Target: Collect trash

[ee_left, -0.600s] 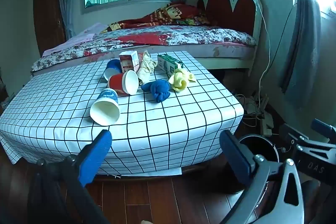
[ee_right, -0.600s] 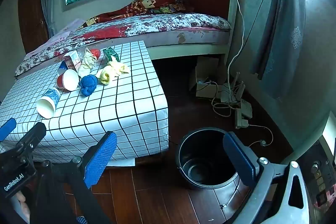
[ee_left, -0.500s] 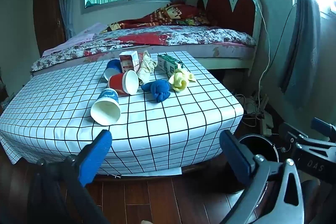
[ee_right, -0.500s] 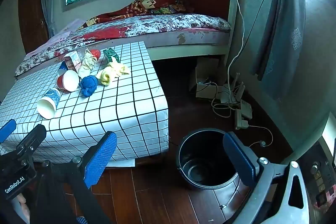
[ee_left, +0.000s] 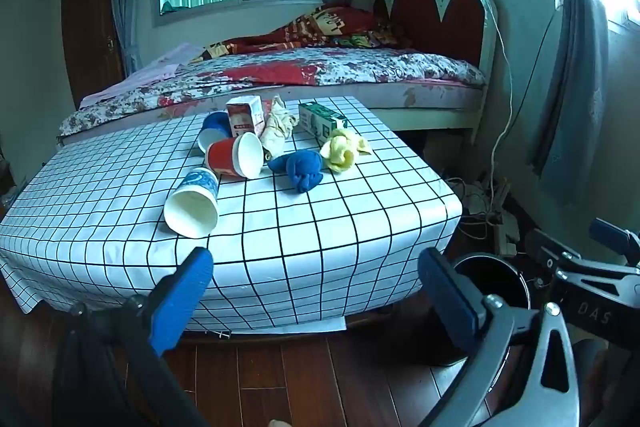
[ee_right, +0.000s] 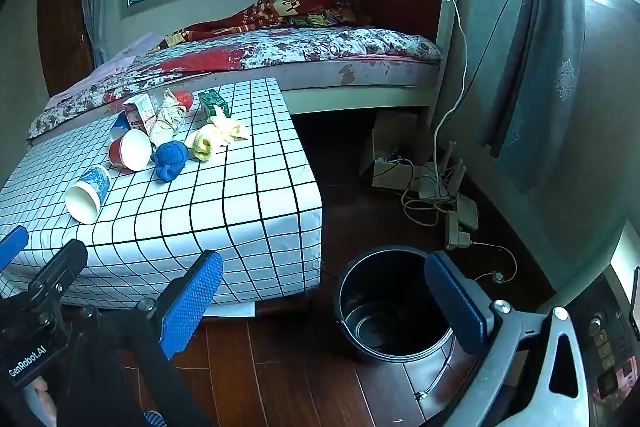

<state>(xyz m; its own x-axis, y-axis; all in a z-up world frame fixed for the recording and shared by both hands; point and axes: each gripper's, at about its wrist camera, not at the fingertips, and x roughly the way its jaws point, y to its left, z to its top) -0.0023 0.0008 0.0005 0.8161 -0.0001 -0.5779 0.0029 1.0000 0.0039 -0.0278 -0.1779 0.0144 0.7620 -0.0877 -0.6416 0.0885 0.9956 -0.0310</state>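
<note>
**Both grippers wide and empty, litter waiting on the table**

Left wrist view: the left gripper (ee_left: 316, 283) hangs short of the checked table (ee_left: 360, 227), its jaws spread wide with nothing between them. The blue-and-white cup (ee_left: 194, 201) is the nearest piece of trash. It lies on its side, long axis running towards the camera, open mouth facing the gripper. A good pick likely closes across the cup's width near the rim, gently, since paper crushes. The red cup (ee_left: 236, 159) lies just behind, mouth angled right.

Right wrist view: the right gripper (ee_right: 320, 291) is likewise spread and empty, hanging over the floor. The black bin (ee_right: 390, 303) stands upright beside the table's corner, mouth up, apparently empty.
</note>
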